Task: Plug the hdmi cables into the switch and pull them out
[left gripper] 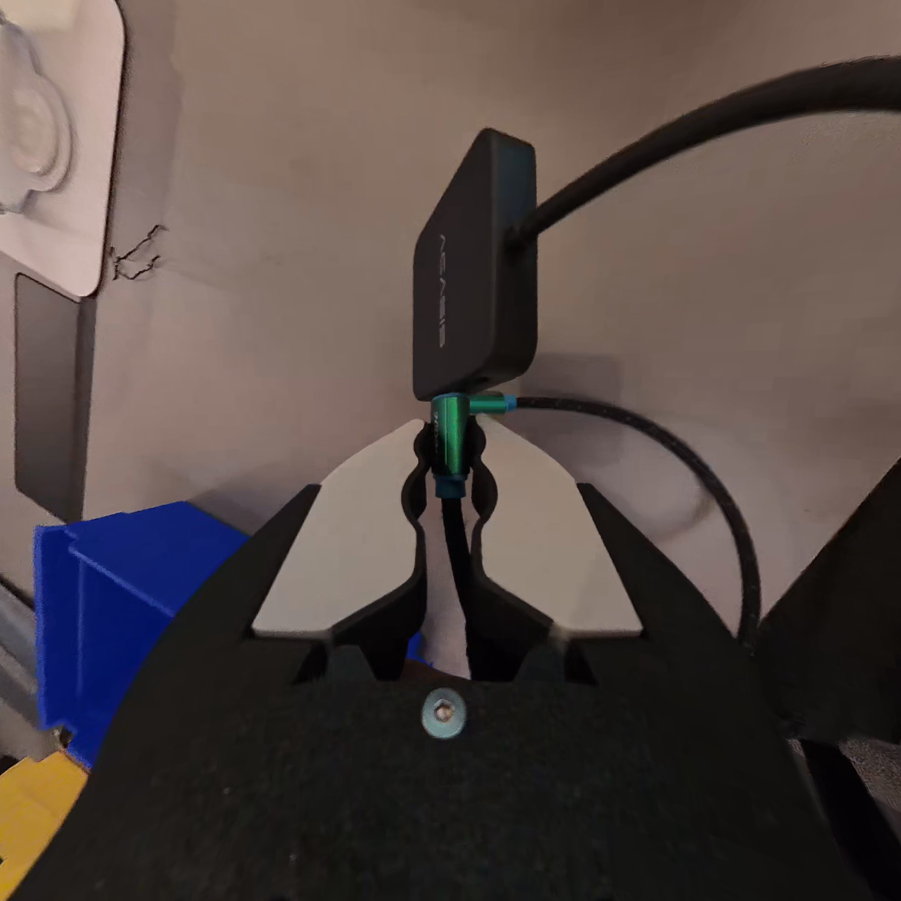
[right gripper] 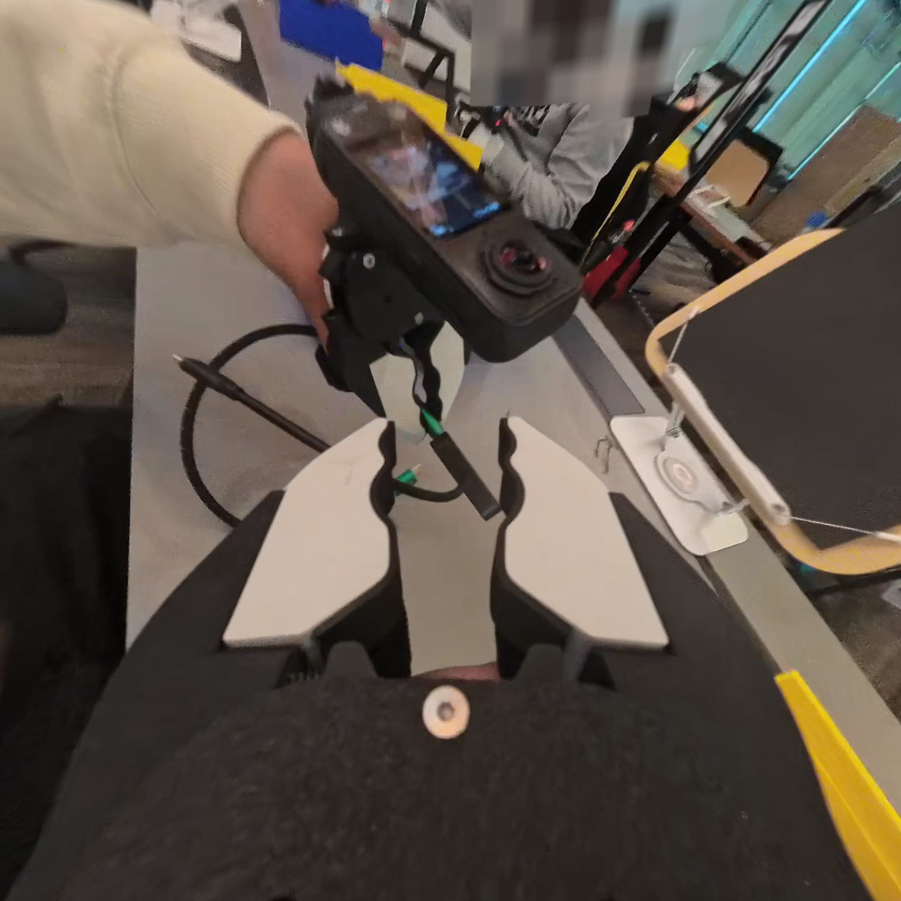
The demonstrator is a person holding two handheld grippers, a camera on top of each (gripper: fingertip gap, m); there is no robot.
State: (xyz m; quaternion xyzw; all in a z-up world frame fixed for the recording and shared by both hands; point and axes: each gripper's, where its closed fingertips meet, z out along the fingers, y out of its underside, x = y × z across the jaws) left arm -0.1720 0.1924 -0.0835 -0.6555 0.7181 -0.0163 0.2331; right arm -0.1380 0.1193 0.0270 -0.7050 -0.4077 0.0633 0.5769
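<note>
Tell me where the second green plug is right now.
In the right wrist view, the second green plug lies loose on the grey table, beside the open right tongs.

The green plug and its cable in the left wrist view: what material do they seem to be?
Green plug: probably anodised metal, given its glossy coloured sheen with bright streaks. Its cable: seemingly a braided fabric sleeve, black, matt, finely speckled. Left gripper clamps the plug.

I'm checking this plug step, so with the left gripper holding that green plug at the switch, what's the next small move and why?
Probably close the right gripper on the black switch to brace it. The left gripper is shut on the green plug, whose tip meets the switch's edge, and the switch looks lifted off the table with the right jaws open around it. Whether the plug is seated is unclear.
</note>
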